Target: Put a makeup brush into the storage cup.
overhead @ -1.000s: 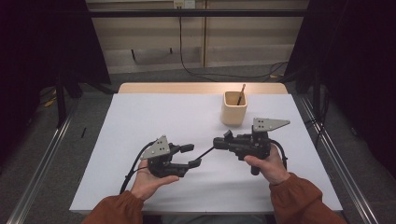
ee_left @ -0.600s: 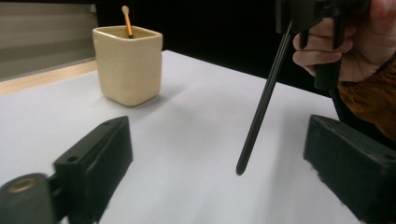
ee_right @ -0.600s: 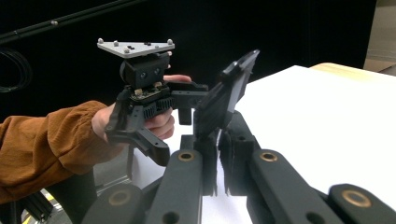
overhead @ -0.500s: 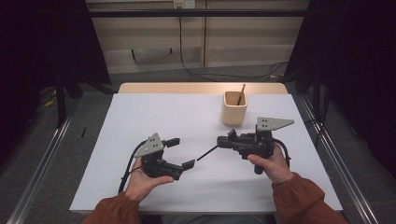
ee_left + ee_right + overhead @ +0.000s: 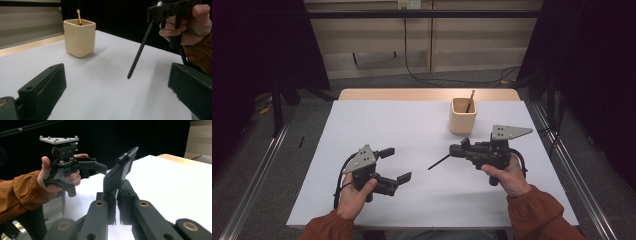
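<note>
One cup (image 5: 462,116) | one black stick (image 5: 439,162) clamped in right tool (image 5: 457,150)

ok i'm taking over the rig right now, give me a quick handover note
Right gripper: shut on a thin black stick, held above the table, tip slanting down toward the left side.
Left gripper: open, holding nothing, low over the near-left part of the table.
Cup: upright at the far right of the table, with one brown stick already standing in it.
Done: one stick is in the cup; the black one is picked up.
Left: probably carry the black stick to the cup and drop it in. It is not over the cup yet.
</note>
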`<state>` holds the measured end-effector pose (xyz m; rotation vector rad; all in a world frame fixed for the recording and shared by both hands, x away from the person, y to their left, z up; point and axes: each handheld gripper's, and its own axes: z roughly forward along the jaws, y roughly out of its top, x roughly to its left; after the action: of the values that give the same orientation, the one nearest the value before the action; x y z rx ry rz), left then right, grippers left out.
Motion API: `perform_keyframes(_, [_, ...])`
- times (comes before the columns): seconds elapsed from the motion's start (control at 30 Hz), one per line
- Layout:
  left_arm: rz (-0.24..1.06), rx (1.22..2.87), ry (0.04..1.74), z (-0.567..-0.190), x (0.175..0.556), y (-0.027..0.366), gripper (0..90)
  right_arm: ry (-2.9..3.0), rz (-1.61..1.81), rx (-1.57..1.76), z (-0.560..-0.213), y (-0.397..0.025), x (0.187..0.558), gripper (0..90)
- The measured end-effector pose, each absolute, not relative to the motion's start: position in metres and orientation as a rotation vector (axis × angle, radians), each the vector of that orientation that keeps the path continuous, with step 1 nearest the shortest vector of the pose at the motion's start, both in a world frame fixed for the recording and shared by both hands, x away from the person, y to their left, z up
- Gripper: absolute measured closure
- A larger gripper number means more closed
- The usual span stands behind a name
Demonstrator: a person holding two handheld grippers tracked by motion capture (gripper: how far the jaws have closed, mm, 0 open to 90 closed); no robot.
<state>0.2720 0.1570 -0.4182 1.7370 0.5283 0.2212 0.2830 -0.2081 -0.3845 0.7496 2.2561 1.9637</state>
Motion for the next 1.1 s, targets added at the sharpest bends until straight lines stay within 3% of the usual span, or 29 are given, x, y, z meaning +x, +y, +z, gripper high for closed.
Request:
perform_keyframes(0.5, [0.315,1.719,0.633,-0.425,0.26,0.196,2.3,2.221,1.882,0.801,-0.384,-0.228,0.285,85.6])
perform_keyframes(1.1, [0.342,1.694,0.729,-0.435,0.248,0.232,2.5,2.215,1.83,0.86,-0.383,-0.247,0.287,85.6])
